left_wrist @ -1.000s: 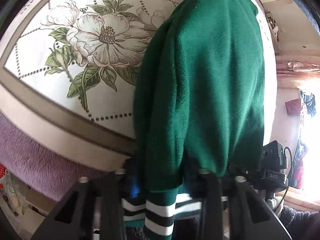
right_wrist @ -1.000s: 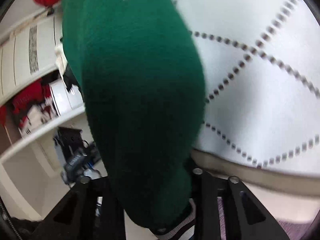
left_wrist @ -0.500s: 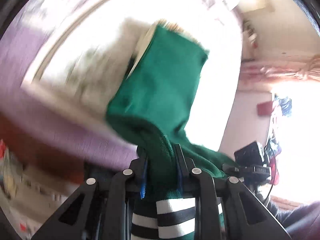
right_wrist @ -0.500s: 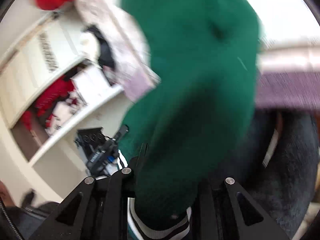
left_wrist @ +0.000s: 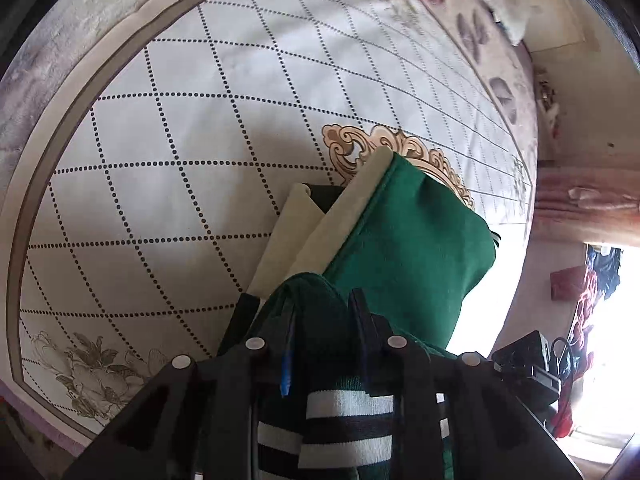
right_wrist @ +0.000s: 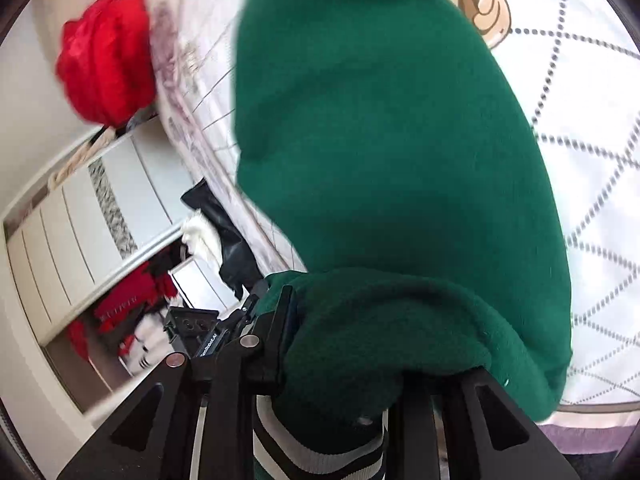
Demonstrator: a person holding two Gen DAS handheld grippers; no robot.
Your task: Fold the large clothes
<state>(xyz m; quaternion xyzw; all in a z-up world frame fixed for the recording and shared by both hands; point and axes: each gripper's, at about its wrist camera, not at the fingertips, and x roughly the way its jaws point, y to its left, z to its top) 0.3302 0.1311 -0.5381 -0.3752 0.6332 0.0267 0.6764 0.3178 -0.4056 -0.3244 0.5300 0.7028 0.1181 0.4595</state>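
Left wrist: left tool [left_wrist: 322, 300] pinching green sweater [left_wrist: 404, 256]; right tool [right_wrist: 348, 360] opening, sweater between jaws

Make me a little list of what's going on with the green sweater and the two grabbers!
garment: green sweater with a black-and-white striped hem
left gripper: closed on the sweater near its striped hem, jaws opening slightly
right gripper: sweater bunched between its jaws, jaws opening
surface: white bedspread with dotted diamond lines
sweater's far end: lying on the bedspread
also on bed: cream folded cloth beside the sweater
background: red bundle
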